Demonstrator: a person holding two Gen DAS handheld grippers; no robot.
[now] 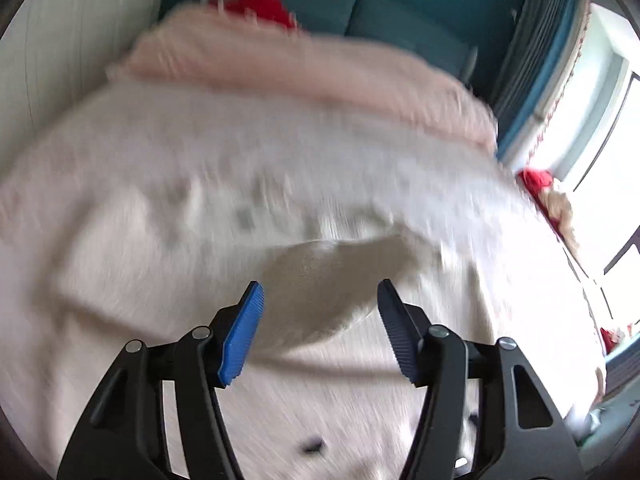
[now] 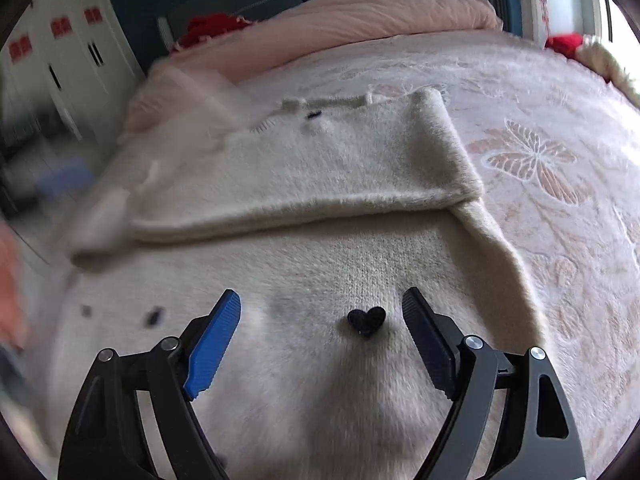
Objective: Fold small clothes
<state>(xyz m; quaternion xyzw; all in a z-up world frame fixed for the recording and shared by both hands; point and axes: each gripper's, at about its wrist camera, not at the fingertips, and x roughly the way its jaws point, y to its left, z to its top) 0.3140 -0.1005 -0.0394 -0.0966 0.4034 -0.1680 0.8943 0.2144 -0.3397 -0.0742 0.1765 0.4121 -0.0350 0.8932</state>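
Observation:
A cream fuzzy knit sweater [image 2: 320,168] lies spread on the bed, its upper part folded over the lower part along a crosswise fold. A small black heart [image 2: 366,320] sits on the lower part. My right gripper [image 2: 322,300] is open and empty, low over the sweater with the heart between its fingers. In the blurred left wrist view my left gripper [image 1: 320,292] is open and empty above a shadowed patch of the sweater [image 1: 320,280].
A white bedspread [image 2: 560,168] with pink butterfly patterns covers the bed. A pink duvet [image 2: 360,12] is bunched at the far end, with red cloth [image 2: 212,26] behind it. White cupboards [image 2: 60,60] stand at the left, a window [image 1: 600,100] at the right.

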